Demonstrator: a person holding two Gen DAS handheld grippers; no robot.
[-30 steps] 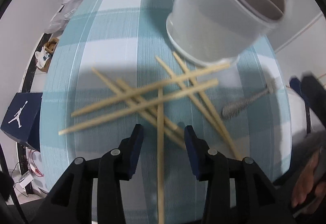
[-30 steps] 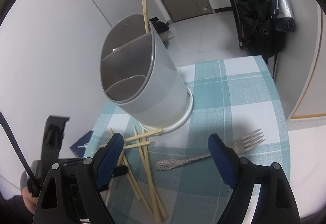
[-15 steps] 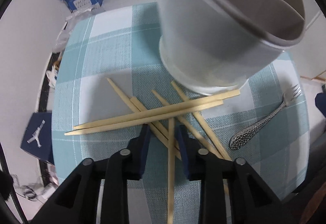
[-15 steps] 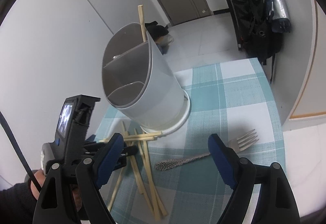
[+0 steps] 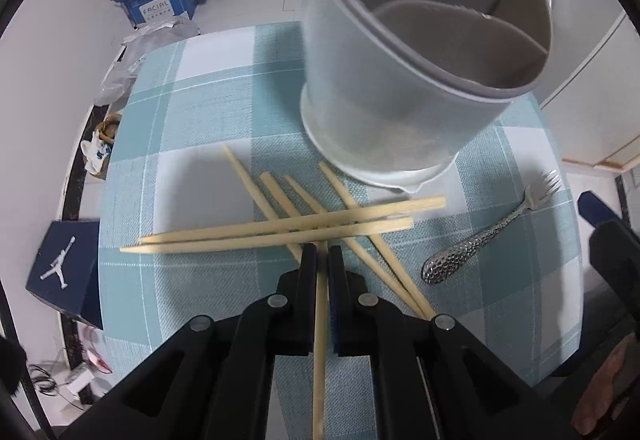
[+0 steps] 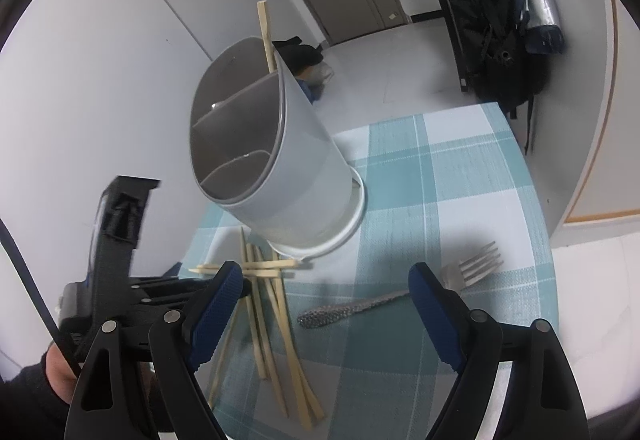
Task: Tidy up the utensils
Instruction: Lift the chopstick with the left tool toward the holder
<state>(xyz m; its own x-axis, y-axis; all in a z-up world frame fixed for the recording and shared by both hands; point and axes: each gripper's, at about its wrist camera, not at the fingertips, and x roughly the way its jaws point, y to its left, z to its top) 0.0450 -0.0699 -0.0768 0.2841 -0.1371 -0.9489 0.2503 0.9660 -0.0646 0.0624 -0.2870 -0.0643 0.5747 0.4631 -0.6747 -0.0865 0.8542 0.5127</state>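
A grey divided utensil holder [image 5: 404, 52] [image 6: 276, 160] stands on the teal checked table, with one chopstick [image 6: 267, 36] upright in its far compartment. Several wooden chopsticks [image 5: 280, 230] [image 6: 276, 304] lie crossed in front of the holder. My left gripper [image 5: 322, 254] is shut on one chopstick [image 5: 320, 340] that runs back between its fingers, low over the pile. A metal fork [image 5: 492, 232] [image 6: 384, 300] lies to the right. My right gripper [image 6: 324, 288] is open and empty, above the fork.
The table [image 5: 208, 112] ends close on the left. On the floor beyond lie a navy shoe box [image 5: 64, 272], a blue box [image 5: 160, 4] and bags. A dark jacket and umbrella [image 6: 508, 12] hang at the back right.
My left gripper has closed from open onto the chopstick between its fingers and moved forward toward the holder. The right gripper stays open, almost unmoved.
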